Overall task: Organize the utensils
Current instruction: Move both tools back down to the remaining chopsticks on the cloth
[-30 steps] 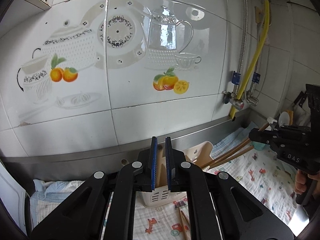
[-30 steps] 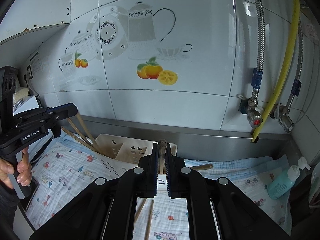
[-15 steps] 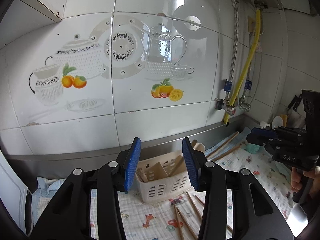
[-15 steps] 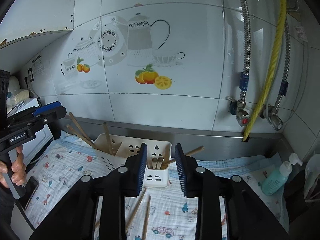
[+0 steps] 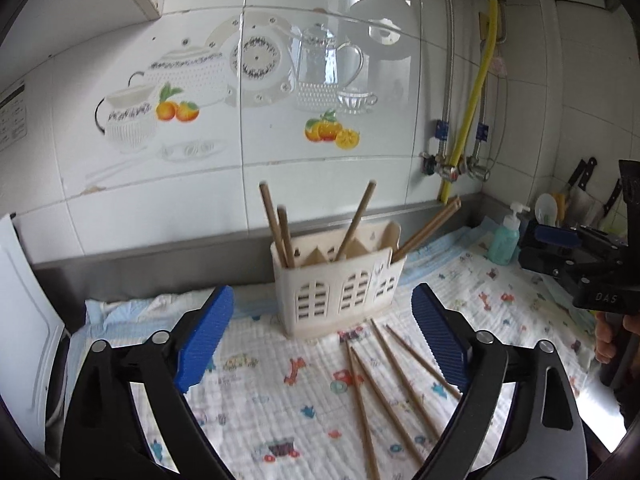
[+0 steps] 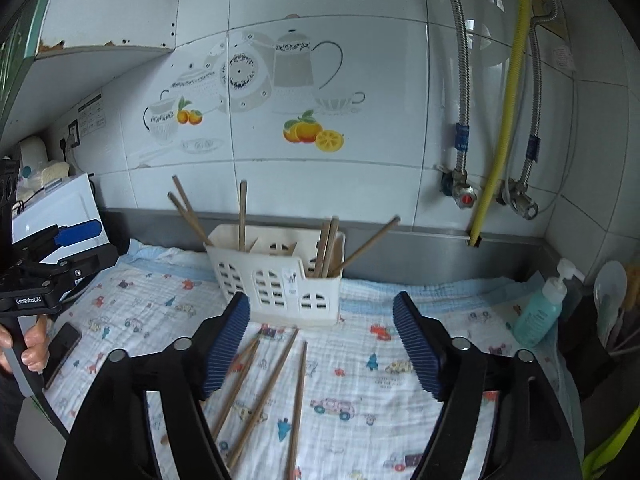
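A cream plastic utensil holder (image 5: 336, 280) (image 6: 280, 276) stands on the patterned cloth by the wall, and several wooden chopsticks (image 5: 280, 228) (image 6: 326, 248) lean in it. More chopsticks (image 5: 384, 368) (image 6: 264, 384) lie loose on the cloth in front of it. My left gripper (image 5: 323, 308) sits back from the holder. Its jaws are opening wide with nothing held between them. My right gripper (image 6: 321, 308) is also drawn back, its jaws opening and empty. Each gripper shows at the edge of the other's view, the right gripper (image 5: 560, 240) and the left gripper (image 6: 60, 248).
A teal soap bottle (image 5: 505, 240) (image 6: 540, 312) stands at the right near knives (image 5: 580, 176) and a white spoon (image 6: 610, 292). A dark phone (image 6: 62, 348) lies at the cloth's left edge by a white appliance (image 6: 60, 208). A yellow hose (image 6: 504, 120) and steel pipes run down the wall.
Both grippers were shut on a chopstick over the holder. They have let go, opened wide and pulled back; those chopsticks now stand in the holder.
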`<state>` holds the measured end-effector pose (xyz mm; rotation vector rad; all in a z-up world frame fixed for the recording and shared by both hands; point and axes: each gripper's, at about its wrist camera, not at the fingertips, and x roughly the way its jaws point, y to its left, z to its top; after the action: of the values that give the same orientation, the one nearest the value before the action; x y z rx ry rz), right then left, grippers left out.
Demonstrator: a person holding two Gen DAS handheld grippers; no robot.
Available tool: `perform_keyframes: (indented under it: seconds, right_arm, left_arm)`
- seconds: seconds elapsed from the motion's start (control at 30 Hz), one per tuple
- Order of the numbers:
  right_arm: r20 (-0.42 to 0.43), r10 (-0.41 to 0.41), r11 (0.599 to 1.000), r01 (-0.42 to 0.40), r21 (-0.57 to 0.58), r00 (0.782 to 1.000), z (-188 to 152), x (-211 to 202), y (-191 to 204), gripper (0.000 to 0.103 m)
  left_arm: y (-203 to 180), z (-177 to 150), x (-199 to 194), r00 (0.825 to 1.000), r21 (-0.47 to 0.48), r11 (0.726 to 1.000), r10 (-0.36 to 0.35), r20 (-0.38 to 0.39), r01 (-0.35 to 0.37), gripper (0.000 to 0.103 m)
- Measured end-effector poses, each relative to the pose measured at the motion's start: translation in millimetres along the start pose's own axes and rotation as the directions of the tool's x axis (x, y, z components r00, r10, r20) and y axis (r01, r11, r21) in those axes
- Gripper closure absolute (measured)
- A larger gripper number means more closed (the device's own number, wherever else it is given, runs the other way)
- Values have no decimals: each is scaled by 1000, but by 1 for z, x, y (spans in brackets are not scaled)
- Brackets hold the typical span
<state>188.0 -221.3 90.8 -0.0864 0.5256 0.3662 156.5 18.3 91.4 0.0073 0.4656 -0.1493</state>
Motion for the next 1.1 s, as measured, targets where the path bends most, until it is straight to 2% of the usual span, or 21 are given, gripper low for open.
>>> perform_keyframes:
  seconds: [0.2, 0.53, 0.83, 1.1]
  right_arm:
    - [-39, -4, 1000, 5, 24, 999, -42, -3, 5, 17]
    - [-123, 9, 998, -1, 67, 992, -98, 5, 13, 15]
    - [-184, -16, 998, 25, 50, 983, -135, 17, 25, 15]
    - [-243, 17, 996, 6, 93, 970, -160, 33, 27, 15]
  left_arm:
    - [-2, -43, -4, 997, 22, 998, 58, -48, -57, 8]
    - [3, -99, 8, 982, -32, 997, 65, -175, -71, 7]
    - [0, -128, 18, 963, -36, 993, 96, -250, -108, 7]
    - [3, -142, 25, 951, -53, 991, 104, -292, -125, 7]
